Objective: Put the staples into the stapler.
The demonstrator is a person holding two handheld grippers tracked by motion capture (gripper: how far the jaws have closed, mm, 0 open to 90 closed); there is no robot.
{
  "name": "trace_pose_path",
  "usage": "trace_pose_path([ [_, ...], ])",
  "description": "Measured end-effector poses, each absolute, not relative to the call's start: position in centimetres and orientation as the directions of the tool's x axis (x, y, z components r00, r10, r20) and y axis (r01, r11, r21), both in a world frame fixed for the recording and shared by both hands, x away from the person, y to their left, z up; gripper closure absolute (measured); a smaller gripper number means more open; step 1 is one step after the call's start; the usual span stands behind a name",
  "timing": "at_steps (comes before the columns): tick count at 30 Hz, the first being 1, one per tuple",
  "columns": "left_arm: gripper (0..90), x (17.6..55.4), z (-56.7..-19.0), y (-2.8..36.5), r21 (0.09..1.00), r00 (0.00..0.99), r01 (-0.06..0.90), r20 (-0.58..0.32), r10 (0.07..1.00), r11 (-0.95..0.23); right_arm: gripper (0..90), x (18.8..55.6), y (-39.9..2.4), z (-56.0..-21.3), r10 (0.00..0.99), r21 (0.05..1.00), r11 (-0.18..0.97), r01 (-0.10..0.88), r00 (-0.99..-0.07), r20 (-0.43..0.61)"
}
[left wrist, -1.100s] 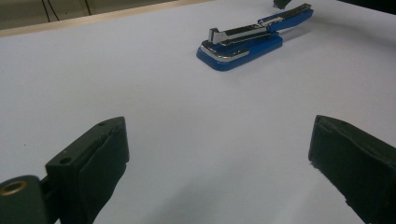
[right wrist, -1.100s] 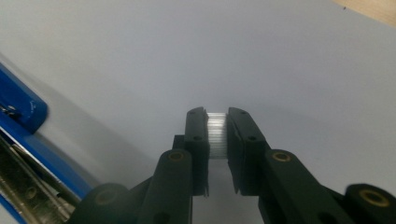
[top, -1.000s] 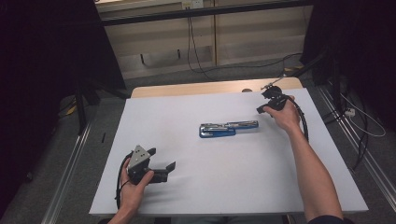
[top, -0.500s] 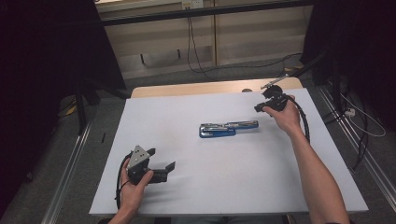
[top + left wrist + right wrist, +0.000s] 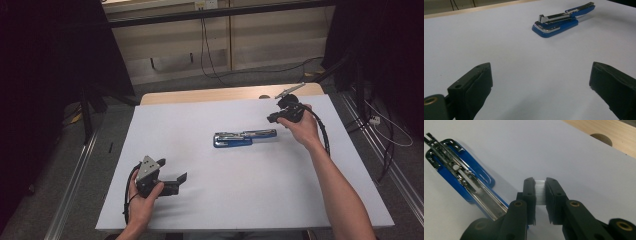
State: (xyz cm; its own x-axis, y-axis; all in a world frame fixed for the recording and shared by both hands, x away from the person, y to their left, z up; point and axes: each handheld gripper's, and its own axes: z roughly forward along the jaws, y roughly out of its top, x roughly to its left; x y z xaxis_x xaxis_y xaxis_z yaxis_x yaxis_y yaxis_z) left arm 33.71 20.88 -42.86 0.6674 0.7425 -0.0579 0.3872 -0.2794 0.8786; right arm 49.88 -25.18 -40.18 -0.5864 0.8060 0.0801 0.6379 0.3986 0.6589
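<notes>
My right gripper (image 5: 540,192) has its fingers (image 5: 529,192) drawn narrow around a small strip of staples (image 5: 540,191), a pale ribbed block pinched between the pads. The stapler (image 5: 245,138) lies flat on the white counter (image 5: 200,210), near the middle, swung fully open so the blue base and the chrome magazine rail stretch out in one line; in the right gripper view its open channel (image 5: 464,176) runs just beside my fingers, to their left. My left gripper (image 5: 172,184) rests low on the counter near its front left corner, well apart from the stapler, fingers (image 5: 476,87) standing wide with nothing between them.

The weak spot, as I judge it, is the strip itself. It is brittle, held by a thin edge, and if I squeeze harder or twist on the way over it could snap into pieces or pop out and skitter across the counter. The channel is narrow, so coming in tilted or off its line would leave the strip perched on the rail's edge or jammed crosswise instead of seated. Nothing is pinning the stapler down either: a push from my right fingers could slide or pivot it on the smooth surface, since my left gripper sits too far away to steady it. I cannot tell from here whether the spring pusher sits clear of the loading spot; if not, the strip would not drop in
</notes>
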Motion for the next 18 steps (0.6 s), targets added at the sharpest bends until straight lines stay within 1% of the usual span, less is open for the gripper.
trace_pose_path([
  [18,5.1,33.7,-42.8,20.9,0.878,0.672,0.386,-0.058,0.738,-0.282,78.9,48.8,-22.8,-39.4,0.741,0.697,0.436,0.57,-0.667,0.081],
])
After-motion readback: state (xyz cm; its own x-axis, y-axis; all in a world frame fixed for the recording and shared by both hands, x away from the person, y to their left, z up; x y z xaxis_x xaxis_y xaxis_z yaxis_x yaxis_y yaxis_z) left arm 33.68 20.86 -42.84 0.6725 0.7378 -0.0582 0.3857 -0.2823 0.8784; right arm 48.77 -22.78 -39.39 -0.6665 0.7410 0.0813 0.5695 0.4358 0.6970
